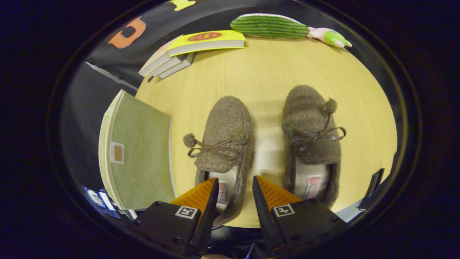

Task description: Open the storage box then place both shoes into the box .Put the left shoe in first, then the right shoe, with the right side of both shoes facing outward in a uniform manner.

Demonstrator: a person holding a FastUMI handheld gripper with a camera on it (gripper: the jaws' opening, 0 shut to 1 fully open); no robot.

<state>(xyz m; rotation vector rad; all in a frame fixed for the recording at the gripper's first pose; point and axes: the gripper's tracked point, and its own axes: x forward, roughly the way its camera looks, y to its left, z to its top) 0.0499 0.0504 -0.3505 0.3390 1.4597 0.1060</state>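
The desk [273, 68] is the biggest thing here. It is pale wood, and it has lots of bare room in the middle and toward its far edge.

A green storage box [140, 158] sits at the left edge of the desk. Its lid is shut. A small tag with a brown square is stuck on top, but no words can be read on it.

Two fuzzy brown shoes sit side by side near the front edge, toes pointing away. The left shoe [224, 140] is just ahead of the fingers, and its heel goes in between them. The right shoe [311, 133] is a little way off to the right, with a strip of bare desk between the two. Each shoe has a bow and pom-poms, and a red and white label inside that is too small to read.

A pile of books [187, 50] lies at the far left corner. The top one is yellow with a red sign, too blurry to read. A green striped plush toy [269, 26] lies at the far edge, with a small pink and green toy [330, 36] right next to it.

The gripper [235, 189] has its orange fingers apart. They are not squeezing the shoe.
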